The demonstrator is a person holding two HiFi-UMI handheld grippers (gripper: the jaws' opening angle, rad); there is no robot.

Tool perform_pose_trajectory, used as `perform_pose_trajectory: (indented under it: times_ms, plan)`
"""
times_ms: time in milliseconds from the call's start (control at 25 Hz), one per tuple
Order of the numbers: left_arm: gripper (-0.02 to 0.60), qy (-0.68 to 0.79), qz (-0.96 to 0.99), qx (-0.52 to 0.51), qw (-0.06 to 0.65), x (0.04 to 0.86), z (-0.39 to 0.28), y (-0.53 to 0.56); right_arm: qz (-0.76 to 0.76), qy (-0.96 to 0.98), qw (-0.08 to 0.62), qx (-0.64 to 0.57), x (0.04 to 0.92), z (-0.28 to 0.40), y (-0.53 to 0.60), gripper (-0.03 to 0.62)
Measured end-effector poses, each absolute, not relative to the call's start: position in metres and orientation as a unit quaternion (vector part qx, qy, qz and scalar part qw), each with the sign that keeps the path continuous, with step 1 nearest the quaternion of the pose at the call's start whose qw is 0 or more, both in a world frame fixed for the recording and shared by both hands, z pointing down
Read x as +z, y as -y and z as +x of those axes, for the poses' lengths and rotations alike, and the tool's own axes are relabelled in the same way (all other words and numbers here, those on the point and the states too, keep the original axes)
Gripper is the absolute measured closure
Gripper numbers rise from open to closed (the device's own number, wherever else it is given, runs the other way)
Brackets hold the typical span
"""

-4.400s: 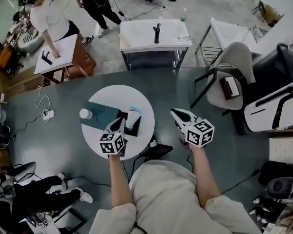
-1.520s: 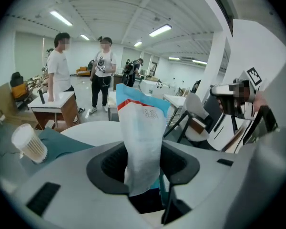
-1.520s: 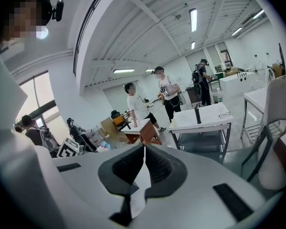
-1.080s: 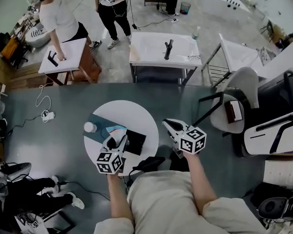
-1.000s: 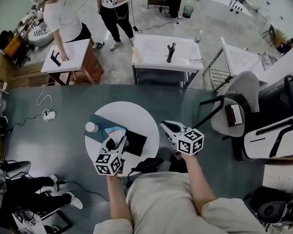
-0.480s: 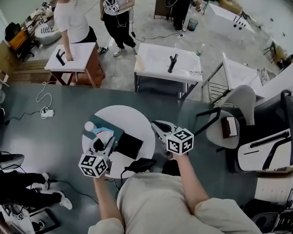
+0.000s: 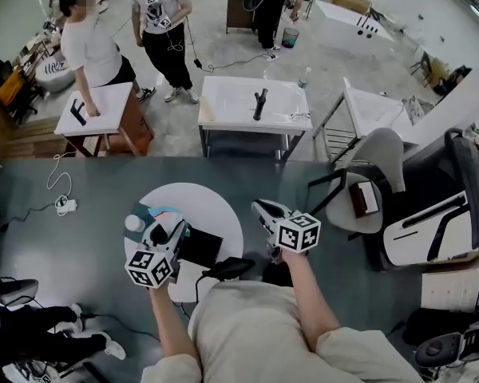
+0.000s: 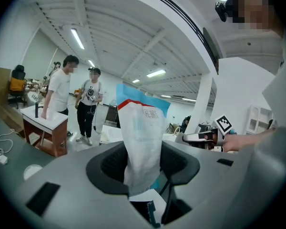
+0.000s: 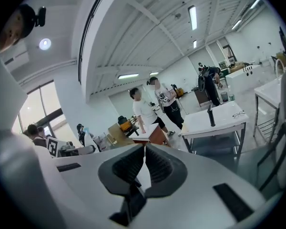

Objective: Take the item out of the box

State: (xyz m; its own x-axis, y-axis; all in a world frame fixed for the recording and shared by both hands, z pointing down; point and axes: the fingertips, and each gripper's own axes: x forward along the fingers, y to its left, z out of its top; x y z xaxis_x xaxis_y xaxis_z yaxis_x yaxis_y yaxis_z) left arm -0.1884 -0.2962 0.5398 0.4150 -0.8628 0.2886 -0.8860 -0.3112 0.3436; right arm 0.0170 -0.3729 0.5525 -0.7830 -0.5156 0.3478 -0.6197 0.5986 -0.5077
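Observation:
My left gripper (image 8: 143, 165) is shut on a white packet (image 8: 142, 132) with a blue top and a red stripe, which stands up between the jaws. In the head view that left gripper (image 7: 163, 233) hangs over the left part of the round white table (image 7: 215, 206), left of the black box (image 7: 200, 247), with the packet (image 7: 164, 213) sticking out ahead of it. My right gripper (image 7: 265, 213) hovers off the table's right edge. Its jaws meet with nothing between them in the right gripper view (image 9: 144, 165).
A white round cap (image 7: 133, 223) lies at the table's left edge. A black object (image 7: 227, 268) sits at the near rim. Behind stand a white table with a black tool (image 7: 258, 102), two people (image 7: 92, 46) and a chair (image 7: 359, 174) at the right.
The left gripper has drawn left, away from the black box, with the packet in it. The right gripper has barely moved and stays shut. The head view has shifted.

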Motion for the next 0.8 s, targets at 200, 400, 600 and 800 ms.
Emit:
perform_pose_trajectory:
  times_ms: [200,400,600,800]
  plan:
    - [0.385,0.513,0.827,0.040,0.225,0.539,-0.169,0.306,0.323,0.889,0.075,0.316,0.549,0.025,0.373,0.554]
    - [0.386,0.506,0.830,0.046,0.229,0.545,-0.166,0.303,0.296,0.903,0.073,0.304,0.547,0.013,0.363,0.554]
    - [0.386,0.501,0.832,0.049,0.233,0.552,-0.157,0.295,0.266,0.931,0.139,0.206,0.543,-0.010,0.345,0.554]
    - [0.386,0.501,0.830,0.043,0.239,0.556,-0.152,0.291,0.245,0.936,0.133,0.214,0.546,-0.024,0.340,0.554]
